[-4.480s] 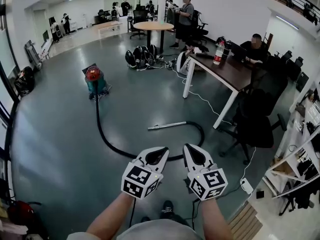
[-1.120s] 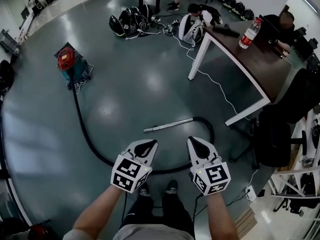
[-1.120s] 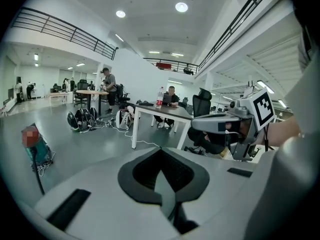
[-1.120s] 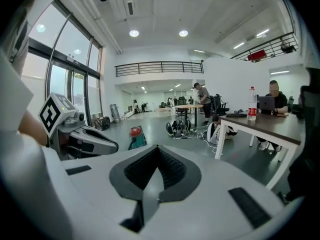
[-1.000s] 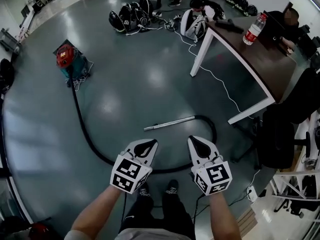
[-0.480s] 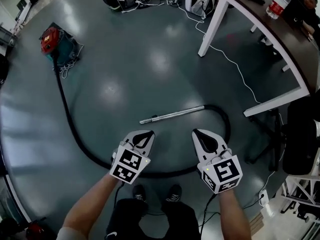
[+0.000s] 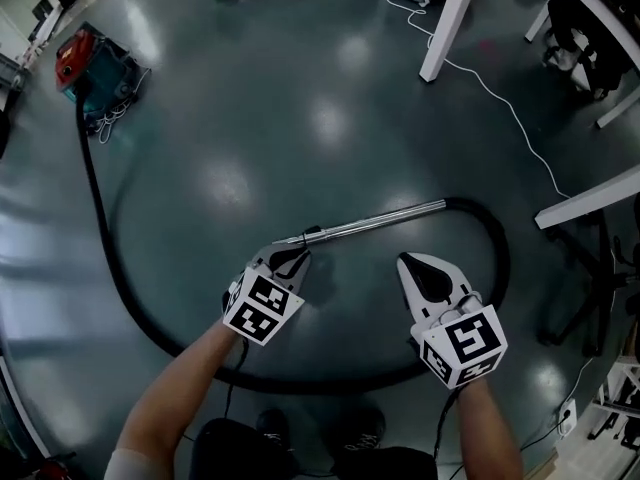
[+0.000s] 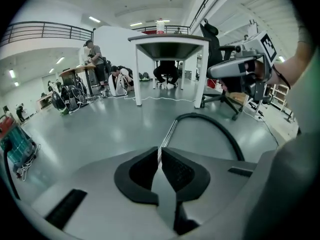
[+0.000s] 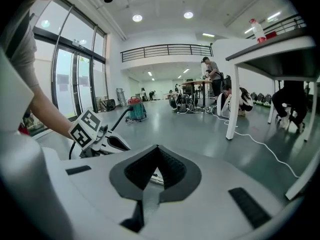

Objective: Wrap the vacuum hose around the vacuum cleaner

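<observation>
Down close to the grey floor (image 7: 300, 98), the left gripper (image 7: 288, 260) hangs with its jaws pressed together and nothing between them. Its tips are just beside the free end of the metal wand (image 7: 370, 221); whether they touch it cannot be told. The right gripper (image 7: 420, 266), likewise closed and empty, hovers on the near side of the wand, inside the loop of the black hose (image 7: 505, 263). The hose runs from the red-topped vacuum cleaner (image 7: 95, 63) at far left, sweeps round the near side and curls back at right to join the wand. No wrapping has begun, and the step in hand looks like the reach for the wand. Next the jaws must part, then close on wand or hose before carrying it toward the cleaner.
</observation>
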`<state>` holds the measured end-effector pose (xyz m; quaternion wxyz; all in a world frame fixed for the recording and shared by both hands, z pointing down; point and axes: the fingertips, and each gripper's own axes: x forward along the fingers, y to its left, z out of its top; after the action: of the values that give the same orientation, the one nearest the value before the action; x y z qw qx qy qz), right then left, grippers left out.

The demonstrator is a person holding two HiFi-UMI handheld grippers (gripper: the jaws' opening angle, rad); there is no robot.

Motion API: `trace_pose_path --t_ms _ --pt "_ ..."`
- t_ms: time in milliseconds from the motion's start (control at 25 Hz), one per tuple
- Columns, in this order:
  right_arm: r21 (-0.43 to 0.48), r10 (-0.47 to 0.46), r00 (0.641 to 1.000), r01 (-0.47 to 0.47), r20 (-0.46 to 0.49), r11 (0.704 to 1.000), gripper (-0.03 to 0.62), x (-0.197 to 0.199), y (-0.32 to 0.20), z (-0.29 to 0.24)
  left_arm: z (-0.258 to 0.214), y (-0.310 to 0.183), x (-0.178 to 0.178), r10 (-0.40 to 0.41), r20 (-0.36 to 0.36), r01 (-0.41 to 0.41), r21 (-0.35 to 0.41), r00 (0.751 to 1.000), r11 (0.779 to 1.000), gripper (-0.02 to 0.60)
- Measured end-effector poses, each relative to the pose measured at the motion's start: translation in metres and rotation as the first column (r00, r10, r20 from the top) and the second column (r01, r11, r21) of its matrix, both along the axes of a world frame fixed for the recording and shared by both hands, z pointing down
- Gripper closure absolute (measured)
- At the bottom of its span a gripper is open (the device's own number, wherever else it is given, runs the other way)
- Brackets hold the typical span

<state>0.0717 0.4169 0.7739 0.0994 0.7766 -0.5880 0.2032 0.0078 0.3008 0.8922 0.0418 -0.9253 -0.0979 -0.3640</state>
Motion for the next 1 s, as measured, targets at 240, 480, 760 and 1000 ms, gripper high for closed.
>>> trace_pose_path --t_ms 240,480,760,1000 --pt "0.005 -0.034 0.999 0.035 -0.019 0.999 0.592 -0.001 -0.001 0.086 0.124 -0.03 0.012 0.005 0.052 -0.006 0.018 0.999 1.0 0.516" --pt "-0.013 -0.099 0.995 0.099 -0.014 0.995 0.592 -0.014 0.002 0.139 0.198 -0.045 0.021 0.083 0.139 -0.092 0.06 0.987 0.994 0.386" --pt "-0.063 -0.073 0.997 0.074 0.011 0.995 0.592 -0.009 -0.004 0.185 0.254 -0.054 0.025 0.179 0.27 -0.222 0.137 0.946 0.965 0.336" --pt "-0.086 -0.063 0.997 0.067 0.053 0.994 0.592 -0.016 0.0 0.206 0.268 -0.064 0.031 0.189 0.283 -0.239 0.156 0.94 0.958 0.339"
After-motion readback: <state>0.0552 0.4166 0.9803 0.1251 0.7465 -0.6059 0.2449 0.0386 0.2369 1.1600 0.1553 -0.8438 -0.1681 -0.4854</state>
